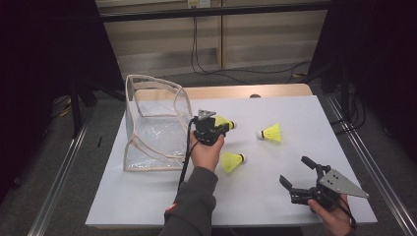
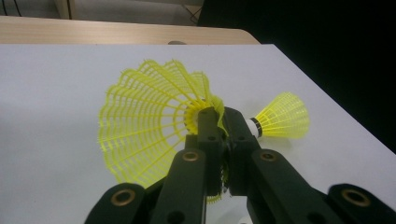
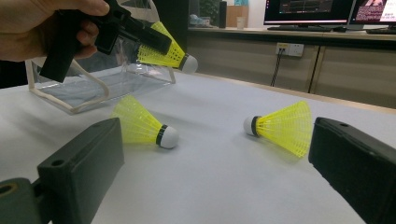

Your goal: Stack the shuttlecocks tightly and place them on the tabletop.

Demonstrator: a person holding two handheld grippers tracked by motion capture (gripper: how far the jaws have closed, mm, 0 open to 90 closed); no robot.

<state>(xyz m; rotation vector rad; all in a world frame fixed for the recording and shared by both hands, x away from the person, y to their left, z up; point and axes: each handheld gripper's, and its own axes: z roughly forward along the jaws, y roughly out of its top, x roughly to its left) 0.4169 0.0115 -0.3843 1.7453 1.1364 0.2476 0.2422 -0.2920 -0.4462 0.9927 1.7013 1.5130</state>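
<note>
White tabletop covers most of the high view, with a strip of bare wood along its far edge and dark floor and cables beyond. In the right gripper view, cabinets and two lit monitors stand behind the table.

Largest on the table is a clear plastic bag with pale trim, standing open at about ten o'clock from the table's middle.

Just beside the bag's right edge, the left hand comes up from six o'clock in a grey sleeve and holds the left gripper. Its jaws are pressed together on the yellow mesh skirt of a shuttlecock; the left gripper view shows the skirt squeezed between them and fanning out toward ten o'clock. The right gripper view shows this held shuttlecock lifted off the table, its white cork pointing away from the bag.

At about five o'clock on the table, the right hand holds the right gripper, jaws spread wide with nothing between them, well apart from the bag.

Two more yellow shuttlecocks lie on the table: the near shuttlecock, just right of the left hand, and the far shuttlecock, at about two o'clock from it.
</note>
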